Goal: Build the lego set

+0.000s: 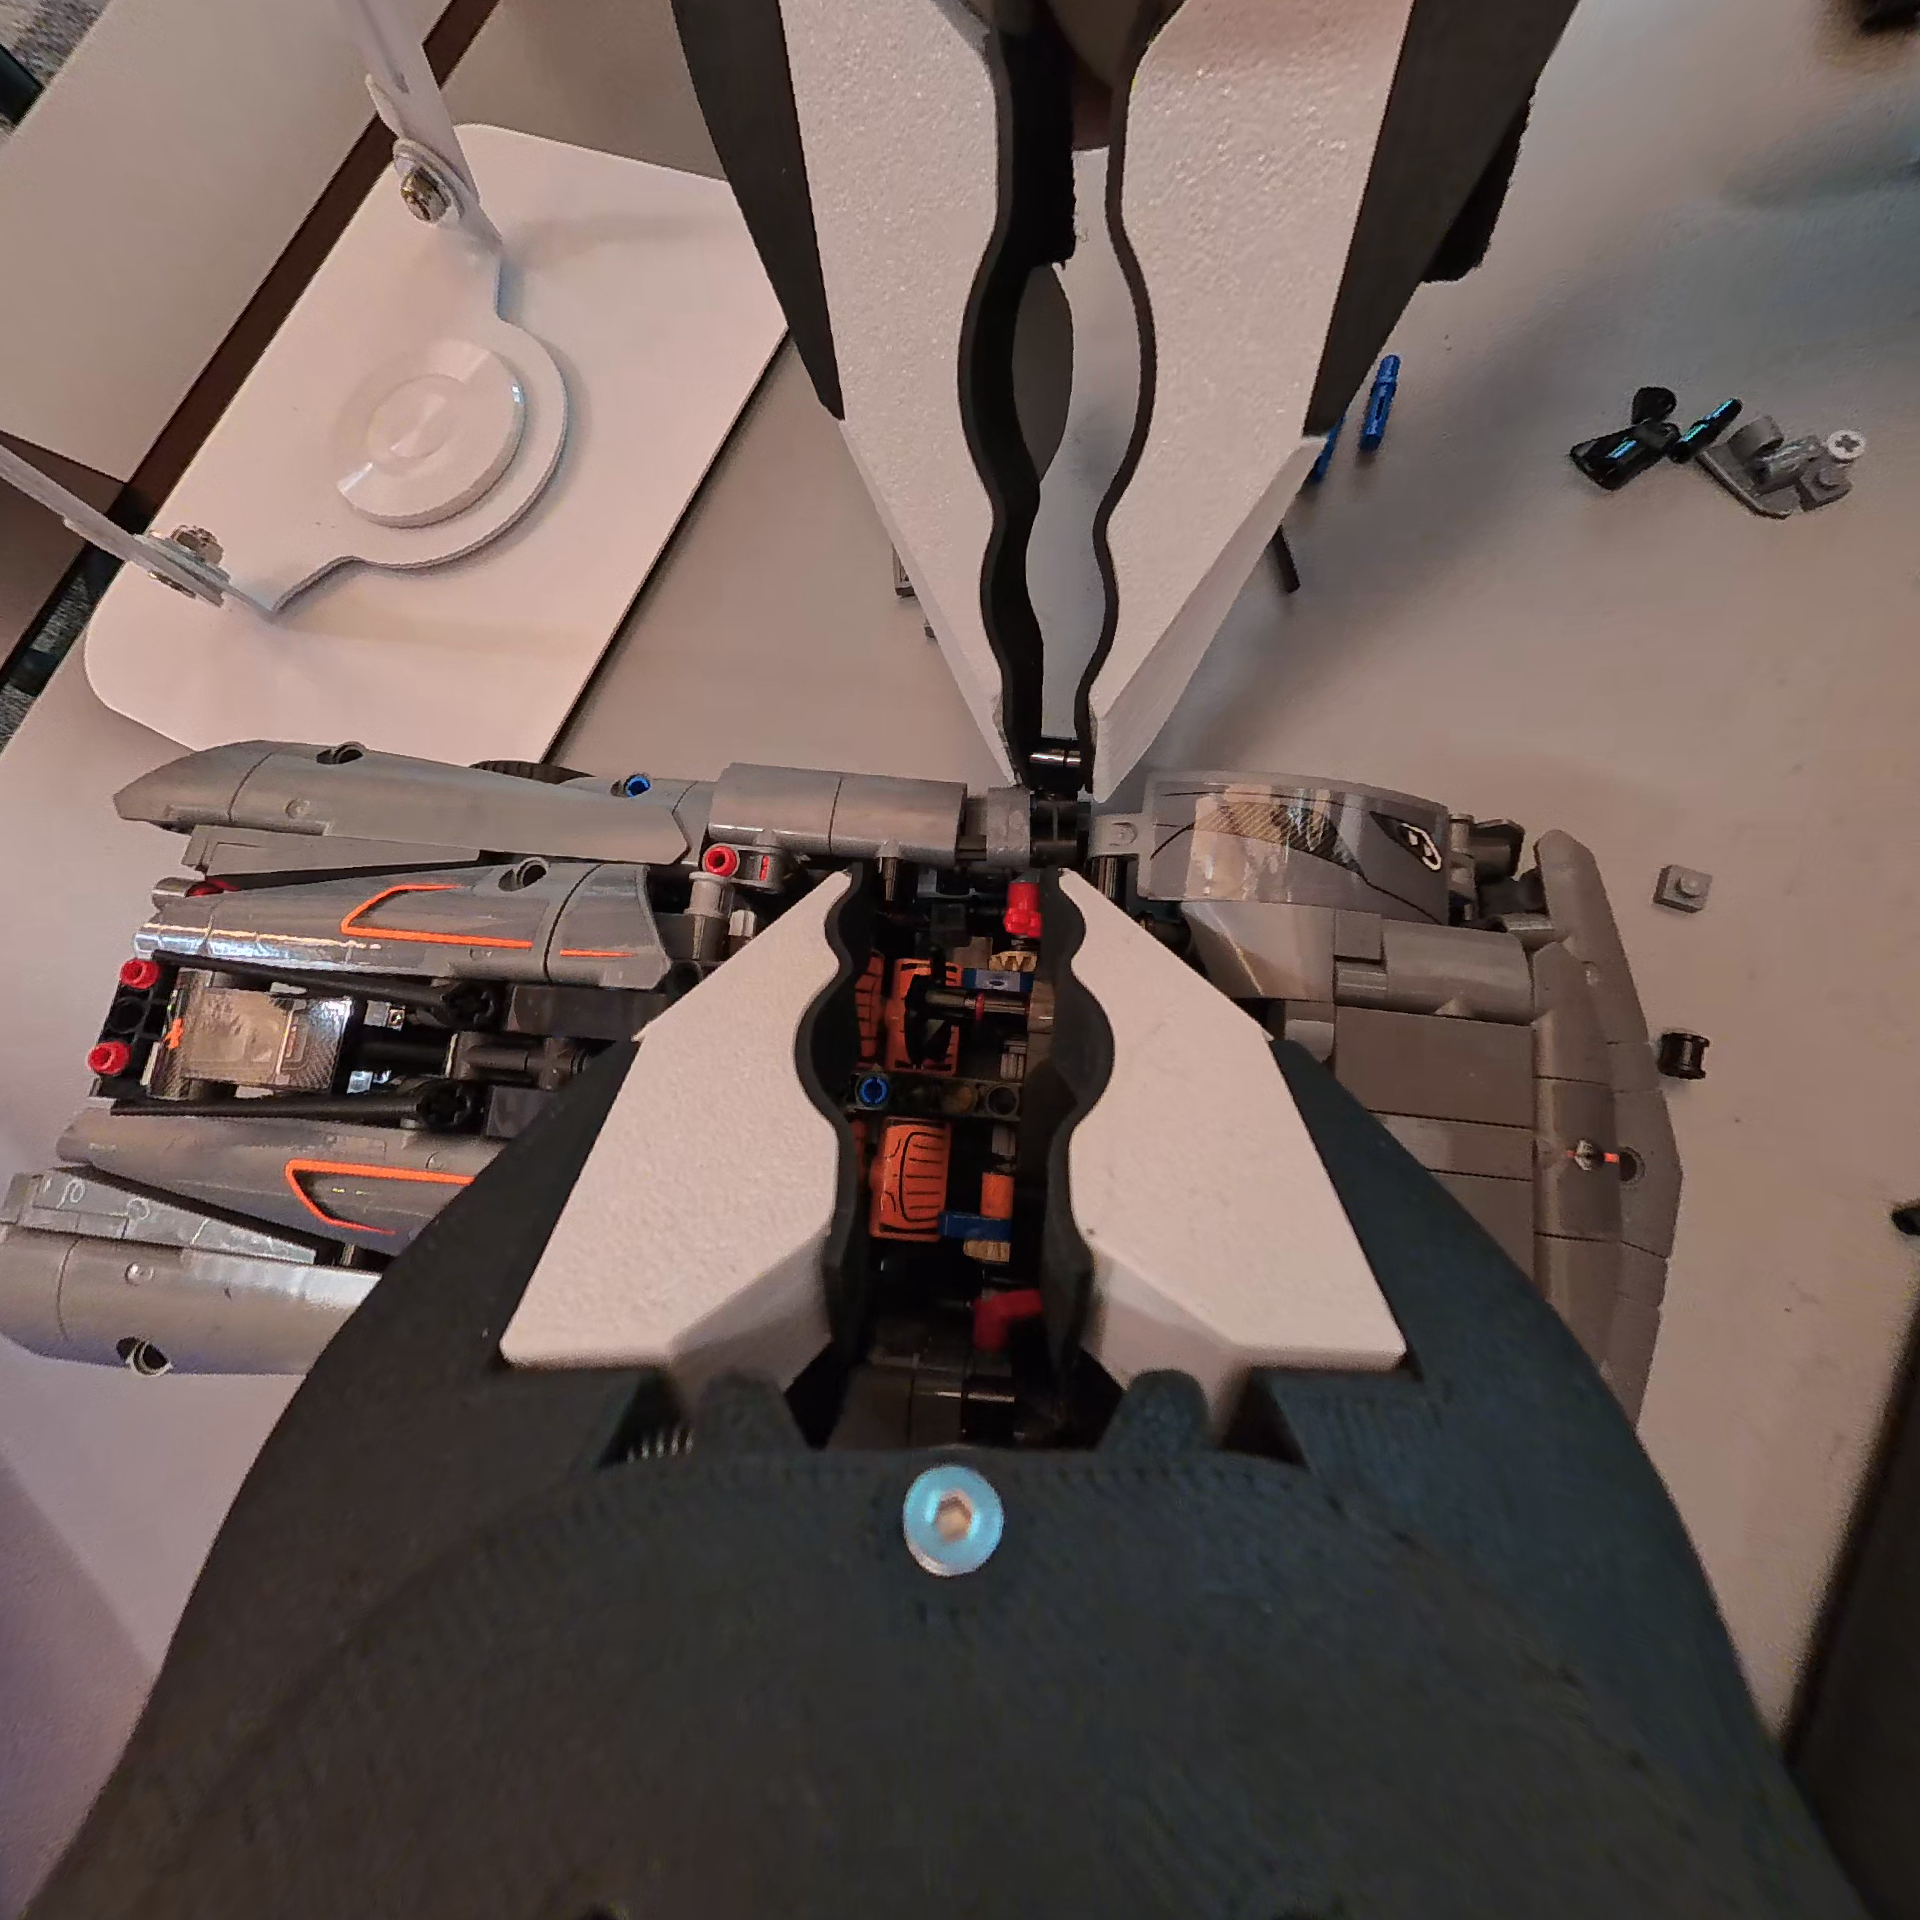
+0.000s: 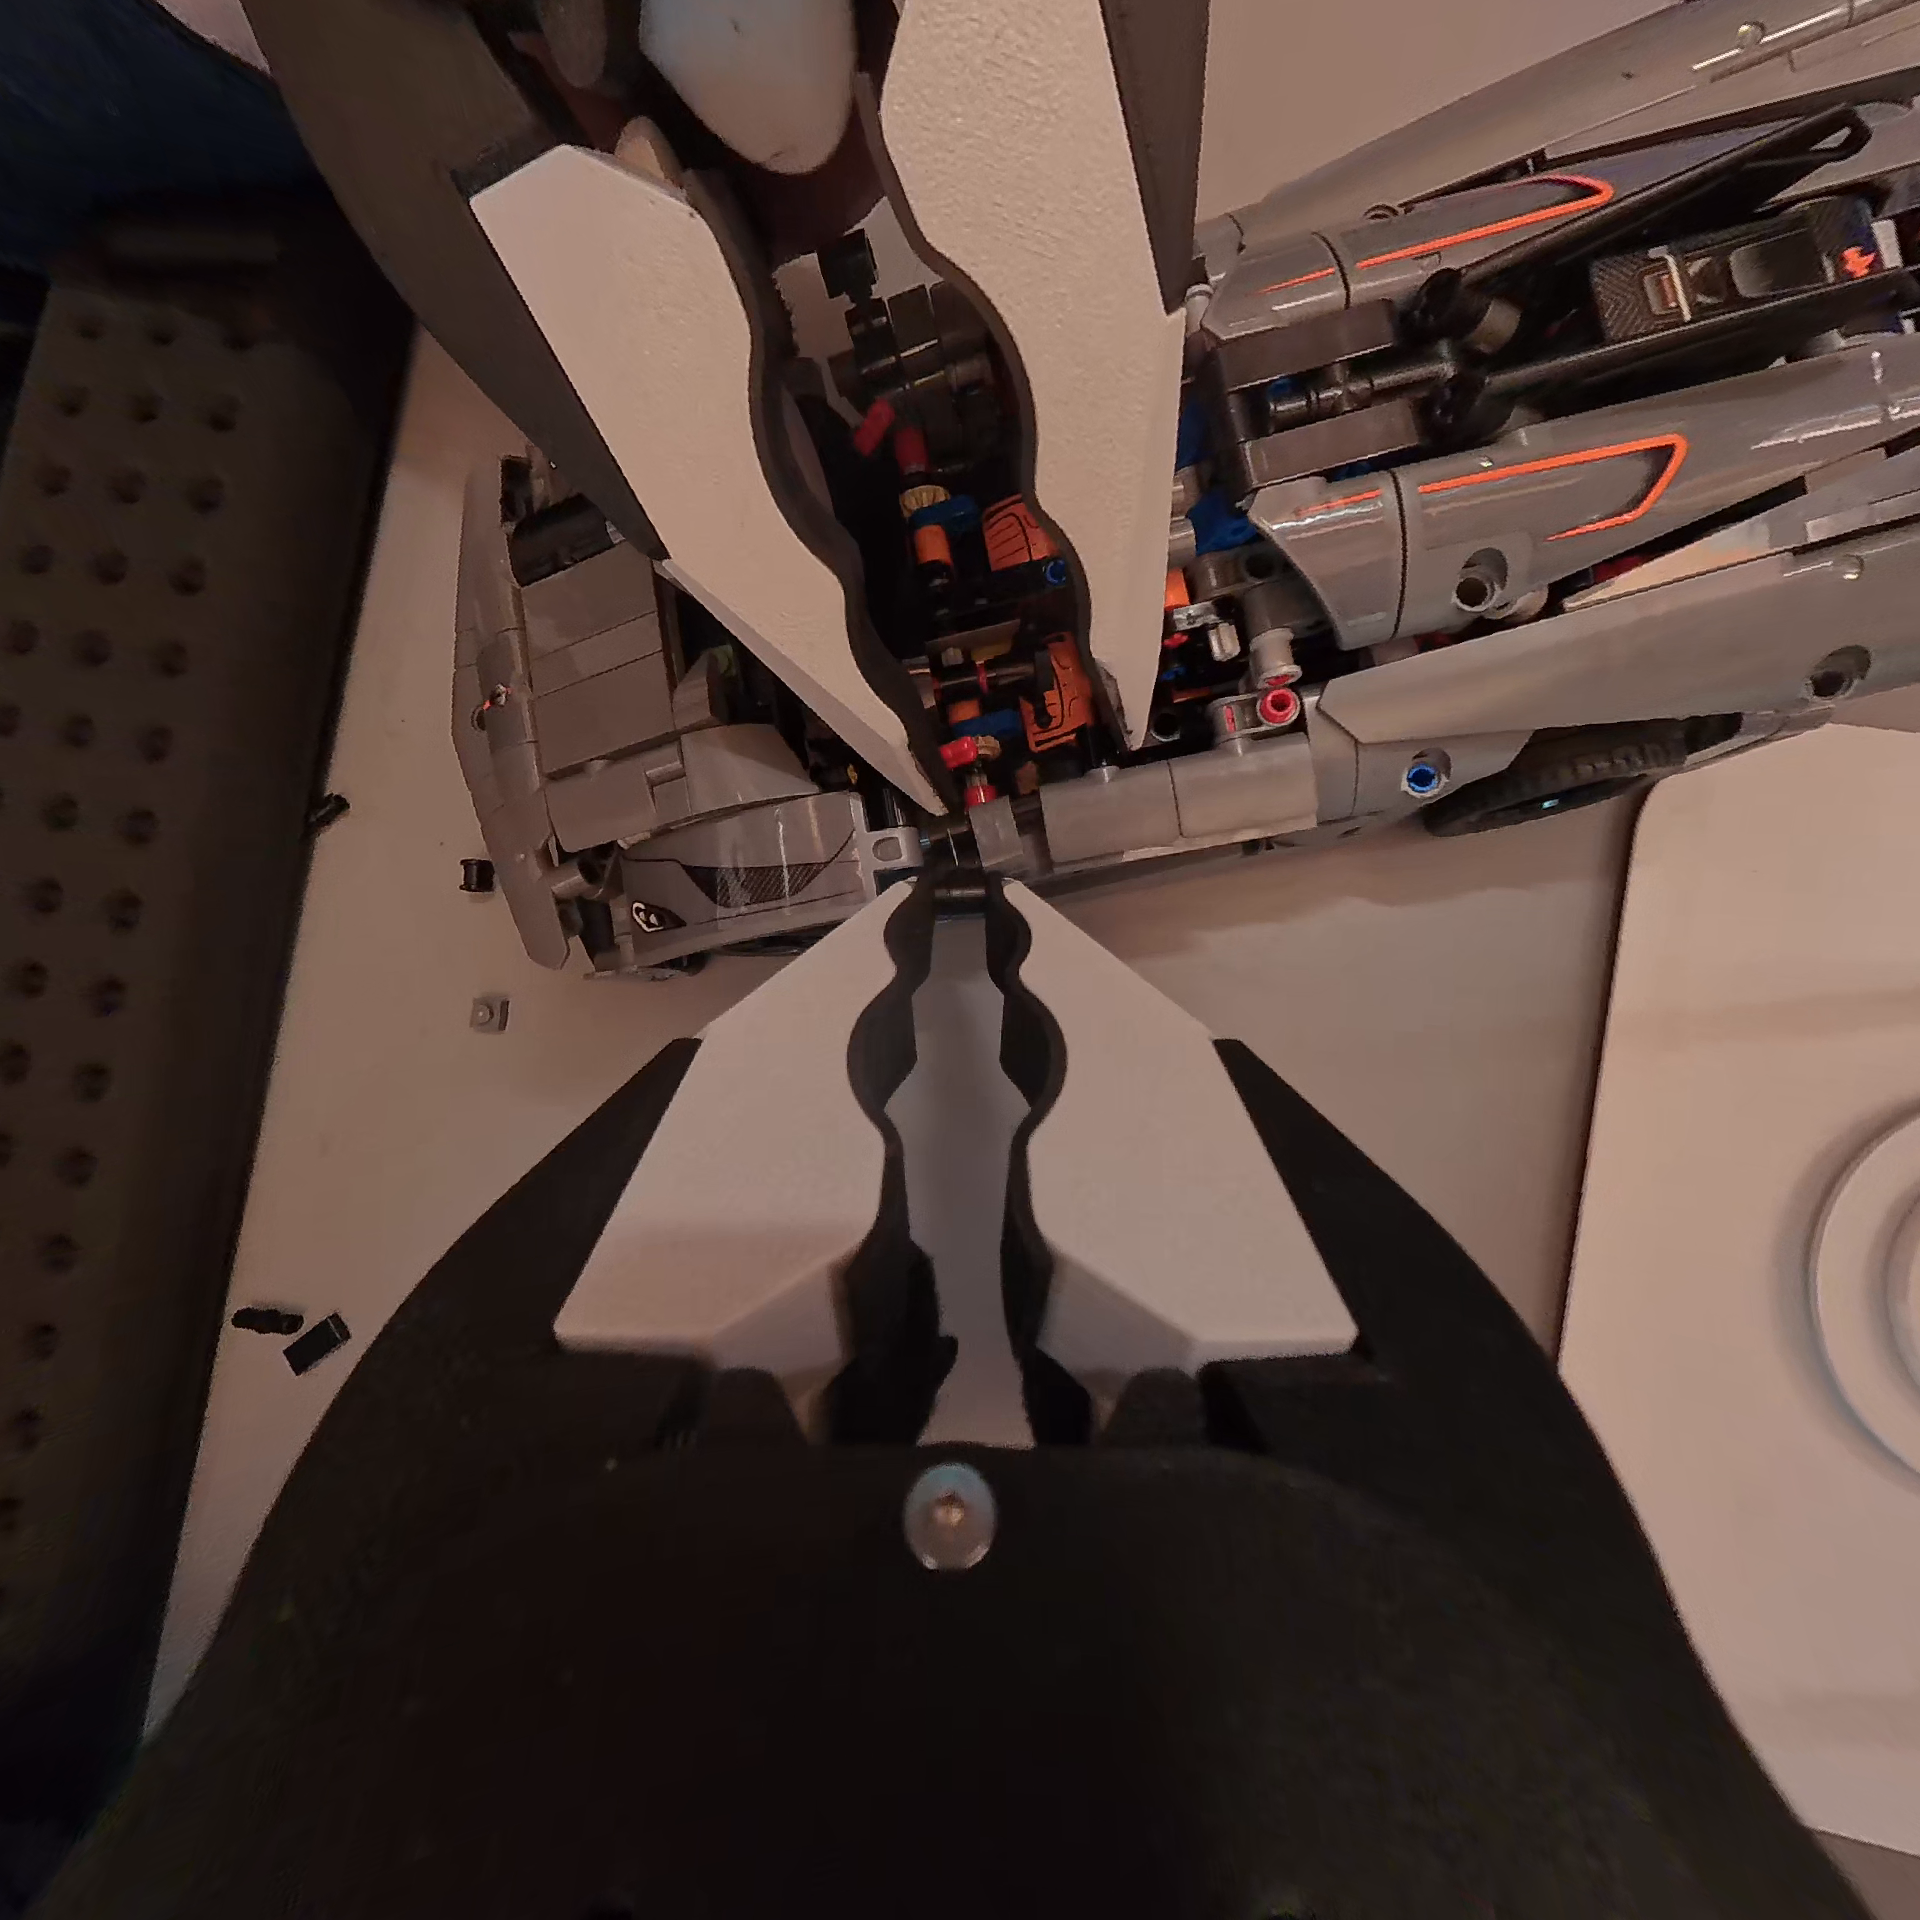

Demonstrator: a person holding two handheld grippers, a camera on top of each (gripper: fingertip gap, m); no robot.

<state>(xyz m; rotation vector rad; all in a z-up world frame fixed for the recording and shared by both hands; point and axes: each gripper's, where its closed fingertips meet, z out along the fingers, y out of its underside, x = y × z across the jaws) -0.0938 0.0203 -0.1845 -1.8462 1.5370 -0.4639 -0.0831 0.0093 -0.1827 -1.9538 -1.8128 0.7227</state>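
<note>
the lego car (image 1: 436, 935), a long grey model of smooth curved panels with thin orange stripes, lay across the pale matte worktop (image 1: 1558, 675). its middle stood uncovered, showing a dense core of black beams, ribbed orange seats, red and blue pins and a small tan gear.

the left hand-held gripper (image 1: 945, 883) hovered over that uncovered core, its wedge-shaped white fingers (image 1: 727, 1091) lined with wavy black pads and set in a coarse black printed body with a silver hex bolt. its jaws stood apart with nothing between them, the tips close to the car's far side rail.

the right hand-held gripper (image 1: 1060, 764) came in from the far side, pointing back toward the left one. its narrow tips were pinched on a small black connector piece (image 1: 1058, 756) that met the grey rail of the car, at the gap between the long side panel and the glossy rounded wheel arch.

loose parts lay scattered on the far right of the worktop: a blue pin (image 1: 1380, 400), a cluster of black and grey pieces (image 1: 1714, 452), a small square grey plate (image 1: 1683, 888) and a black bush (image 1: 1683, 1055). a white rounded stand base (image 1: 436, 447) with a raised disc sat far left, bolted to flat white metal struts. in the right wrist view a dark perforated mat (image 2: 114, 831) ran along the worktop's edge.
</note>
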